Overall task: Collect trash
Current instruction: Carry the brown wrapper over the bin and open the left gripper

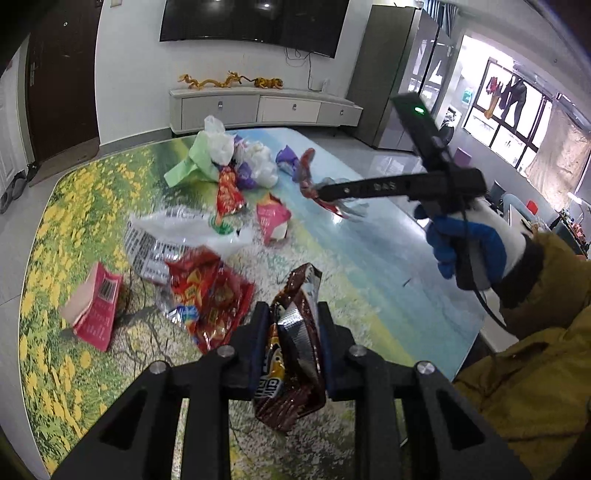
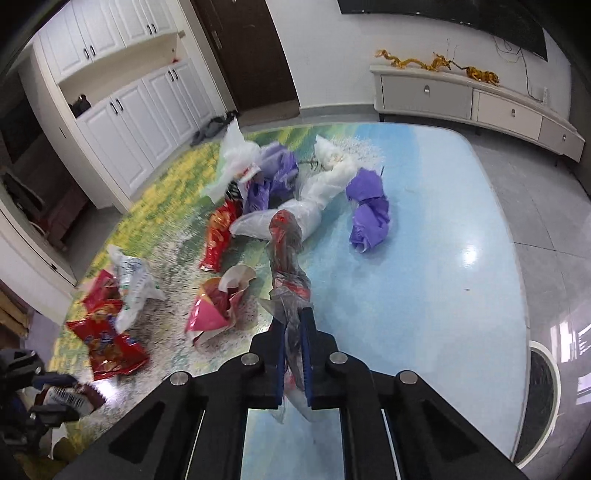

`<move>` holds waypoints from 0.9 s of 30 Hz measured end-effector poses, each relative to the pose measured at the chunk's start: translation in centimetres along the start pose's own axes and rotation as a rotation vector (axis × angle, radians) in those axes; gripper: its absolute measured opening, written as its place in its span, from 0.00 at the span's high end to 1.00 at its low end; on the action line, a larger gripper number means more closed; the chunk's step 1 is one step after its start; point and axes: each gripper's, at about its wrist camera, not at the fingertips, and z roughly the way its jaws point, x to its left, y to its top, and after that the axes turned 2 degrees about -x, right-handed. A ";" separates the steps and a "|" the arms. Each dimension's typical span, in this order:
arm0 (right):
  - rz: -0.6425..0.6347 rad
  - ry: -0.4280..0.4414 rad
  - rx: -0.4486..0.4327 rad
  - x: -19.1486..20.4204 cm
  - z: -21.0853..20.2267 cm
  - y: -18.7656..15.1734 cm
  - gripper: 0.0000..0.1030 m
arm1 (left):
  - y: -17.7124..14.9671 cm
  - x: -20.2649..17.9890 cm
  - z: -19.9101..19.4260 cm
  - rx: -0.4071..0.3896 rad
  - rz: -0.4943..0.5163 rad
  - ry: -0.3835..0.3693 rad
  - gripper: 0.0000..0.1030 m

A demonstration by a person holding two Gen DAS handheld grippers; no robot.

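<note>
Brown wrapper (image 1: 291, 354) pinched in left hand-held gripper (image 1: 291, 321); right hand-held gripper (image 2: 293, 325) clamped tight on red wrapper (image 2: 288, 254), both lifted off surface (image 2: 424, 277) for disposal.

Living room furniture standing around a table with a landscape print

A dark television (image 1: 255, 22) is hanging on the white wall above a long low cabinet (image 1: 266, 109) with three drawers, where golden dragon figures (image 1: 229, 80) are lying in a row along its top. A dark brown door (image 1: 62, 74) is standing closed to the left of it in the left wrist view, and a tall grey cupboard (image 1: 391, 74) is rising to the right. White panelled cupboards (image 2: 122, 88) are lining the wall in the right wrist view. The printed tabletop (image 2: 424, 277) is shining under the light, and clothes are hanging at the bright window (image 1: 509, 110)
</note>
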 end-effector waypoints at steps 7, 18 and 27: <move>0.094 -0.020 -0.143 -4.3 -7.6 -2.8 0.93 | 5.4 -3.4 2.3 -0.018 0.055 -0.060 0.77; 0.419 -0.278 -0.188 -20.0 -14.1 -10.7 0.92 | 16.8 -16.3 17.6 0.119 0.189 -0.217 0.75; 0.590 -0.331 -0.146 -29.0 -12.6 -14.6 0.92 | 20.1 -23.0 28.3 0.232 0.175 -0.272 0.62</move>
